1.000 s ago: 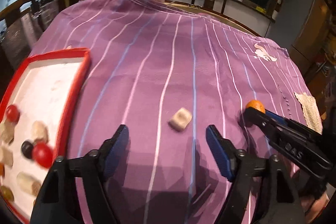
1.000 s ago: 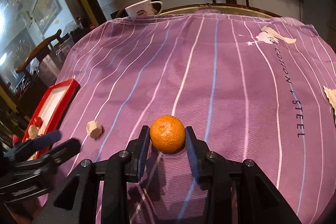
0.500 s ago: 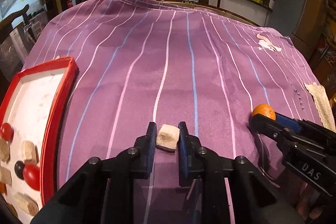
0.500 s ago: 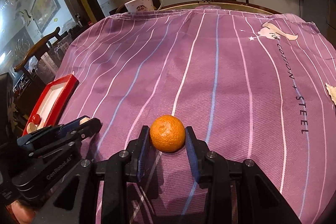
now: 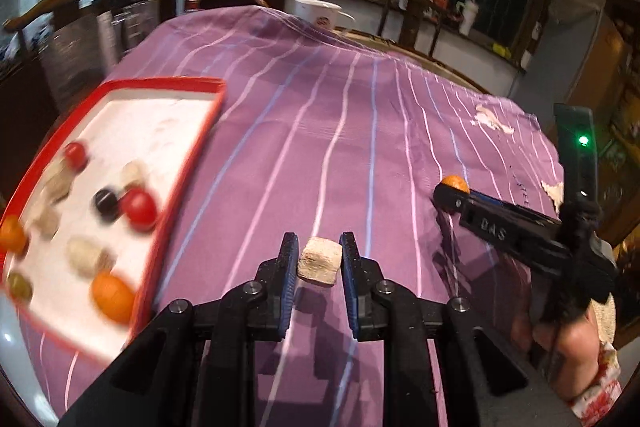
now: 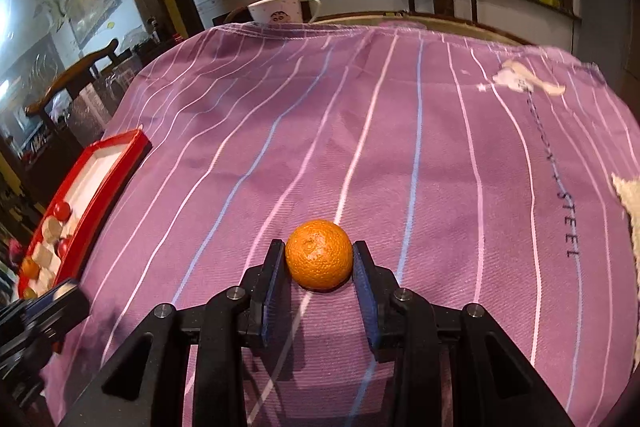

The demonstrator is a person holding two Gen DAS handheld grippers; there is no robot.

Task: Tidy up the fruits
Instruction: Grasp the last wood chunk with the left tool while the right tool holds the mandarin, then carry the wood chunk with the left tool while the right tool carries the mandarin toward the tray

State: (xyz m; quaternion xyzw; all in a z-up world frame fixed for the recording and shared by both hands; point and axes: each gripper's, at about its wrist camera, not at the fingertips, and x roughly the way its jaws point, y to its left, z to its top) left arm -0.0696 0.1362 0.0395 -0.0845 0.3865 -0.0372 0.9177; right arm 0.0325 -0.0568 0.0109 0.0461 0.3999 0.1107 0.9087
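My left gripper is shut on a pale beige fruit chunk and holds it above the purple striped cloth, just right of the red-rimmed white tray. The tray holds several fruits: red, black, orange and beige pieces, blurred. My right gripper is shut on an orange mandarin low over the cloth. The right gripper also shows in the left wrist view with the mandarin. The tray shows at the left of the right wrist view.
A white mug stands beyond the cloth's far edge. A beige rag lies at the cloth's right edge. Chairs and a counter with bottles stand behind the table. The cloth carries a white logo print.
My left gripper closed on the beige chunk, lifted it and swung left toward the tray. My right gripper stayed shut on the mandarin, nearly still.
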